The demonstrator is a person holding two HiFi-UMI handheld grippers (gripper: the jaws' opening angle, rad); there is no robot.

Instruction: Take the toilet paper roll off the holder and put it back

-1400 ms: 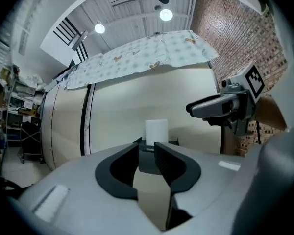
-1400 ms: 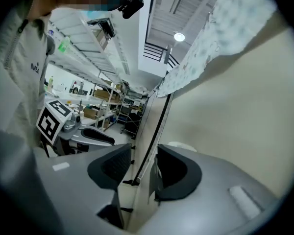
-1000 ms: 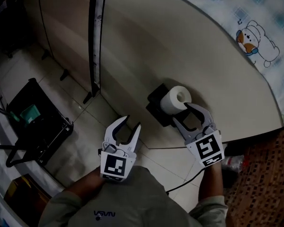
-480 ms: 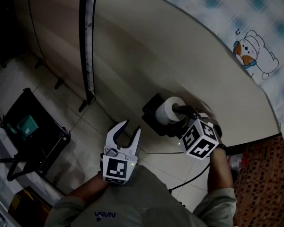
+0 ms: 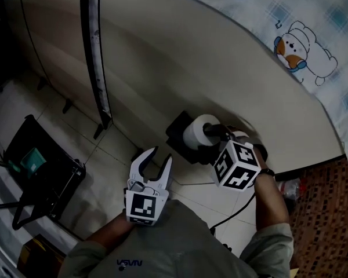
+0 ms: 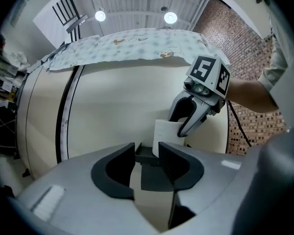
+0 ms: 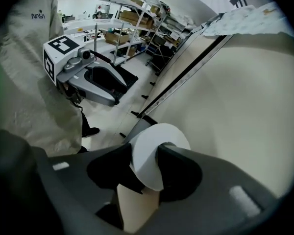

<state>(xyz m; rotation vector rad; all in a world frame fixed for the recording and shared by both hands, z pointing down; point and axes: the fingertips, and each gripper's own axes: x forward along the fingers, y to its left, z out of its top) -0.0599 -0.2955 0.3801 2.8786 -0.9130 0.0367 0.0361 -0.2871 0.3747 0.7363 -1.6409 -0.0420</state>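
Observation:
The white toilet paper roll [image 5: 196, 131] sits on a black holder [image 5: 177, 133] fixed low on the cream curved panel. My right gripper [image 5: 211, 136] reaches in from the right, turned on its side, with one jaw on each side of the roll. In the right gripper view the roll [image 7: 154, 155] fills the gap and both pads touch it; the jaws are closing. My left gripper [image 5: 156, 155] hangs back over the floor tiles, open with nothing between its fingers. The left gripper view looks past those open jaws [image 6: 147, 148] at the roll [image 6: 167, 135] and the right gripper [image 6: 179, 126].
A black strip [image 5: 95, 68] runs down the panel to the left of the holder. A black cart [image 5: 40, 167] stands on the tiles at the left. A cloth with a cartoon print [image 5: 301, 45] lies over the top of the panel. A cable [image 5: 232, 213] crosses the floor below my right arm.
My right gripper has rolled onto its side and moved in from beside the roll so that its jaws now straddle it. The left gripper has barely moved.

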